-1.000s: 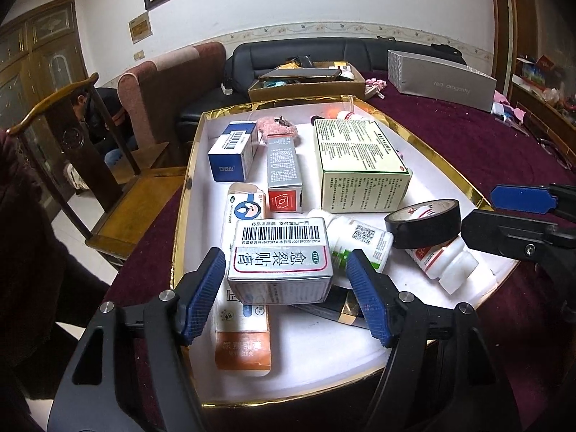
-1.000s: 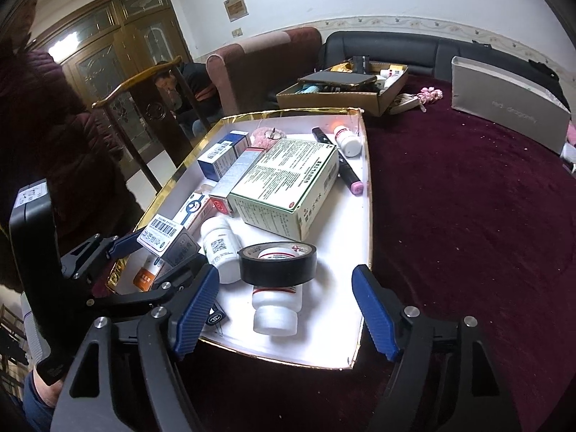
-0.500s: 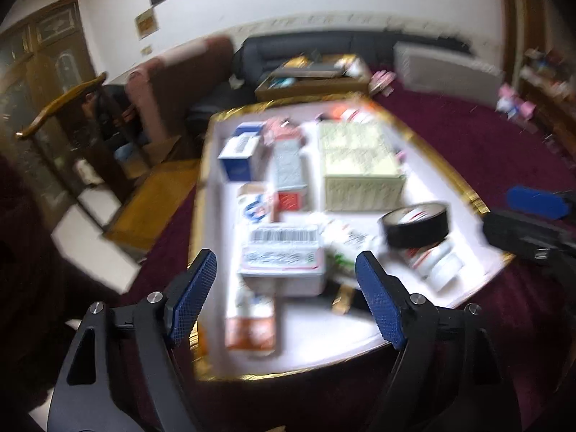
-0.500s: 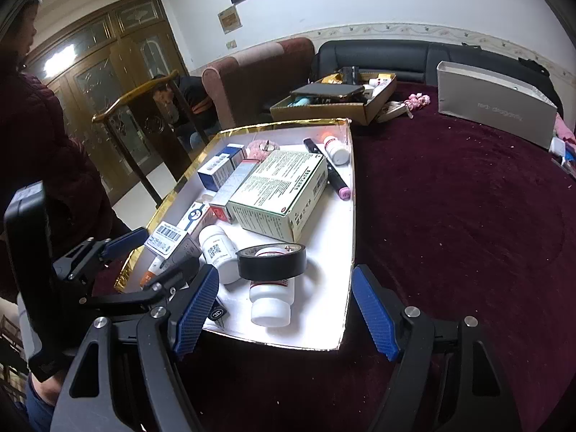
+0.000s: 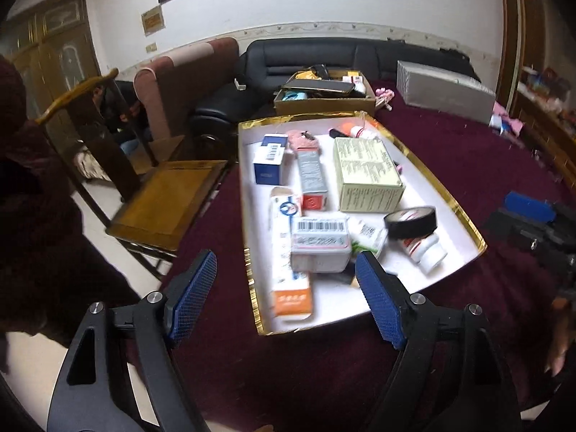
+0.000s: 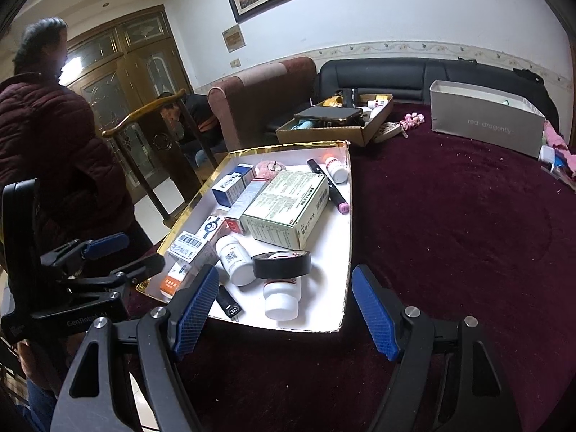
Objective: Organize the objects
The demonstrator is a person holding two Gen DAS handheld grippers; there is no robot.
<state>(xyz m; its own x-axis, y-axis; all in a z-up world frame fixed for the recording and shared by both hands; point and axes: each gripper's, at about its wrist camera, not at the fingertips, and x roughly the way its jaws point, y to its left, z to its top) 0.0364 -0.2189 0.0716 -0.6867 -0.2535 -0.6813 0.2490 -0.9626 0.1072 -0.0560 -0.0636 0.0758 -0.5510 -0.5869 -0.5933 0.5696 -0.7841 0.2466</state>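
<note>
**Both grippers wide and empty over the tray of medicine boxes**

Left wrist view: the left gripper (image 5: 286, 288) hangs above the near edge of the gold-rimmed tray (image 5: 446, 194), which lies on the table (image 5: 468, 144) with its dark red cloth. Its blue fingers (image 5: 192, 293) stand wide apart after just opening, and nothing is between them. Just beyond them the barcode box (image 5: 320, 243) lies on top of a long white and orange box (image 5: 289, 270), free of both pads. To its right a white bottle (image 5: 367, 232) lies on its side, and a black tape roll (image 5: 410, 221) rests on a second white bottle (image 5: 426, 250). Farther back stand the large green box (image 5: 365, 174), a grey and red box (image 5: 311, 176) and a blue and white box (image 5: 270, 160). The right gripper shows at the right edge, over the cloth and beside the tray.

Right wrist view: the right gripper (image 6: 286, 306) hovers over the tray's near right corner, its fingers (image 6: 374, 311) spread wide with nothing held. The tape roll (image 6: 282, 264) and the bottle under it (image 6: 282, 295) lie just ahead, between the finger lines but untouched. A small black item (image 6: 228, 302) lies beside the left finger. A pink-tipped pen (image 6: 327, 185) and a small bottle (image 6: 336, 169) lie at the far right of the tray. The left gripper (image 6: 108, 255) is at the left, by the tray's near left corner. A person in a dark red jacket (image 6: 54, 151) stands at the left
</note>
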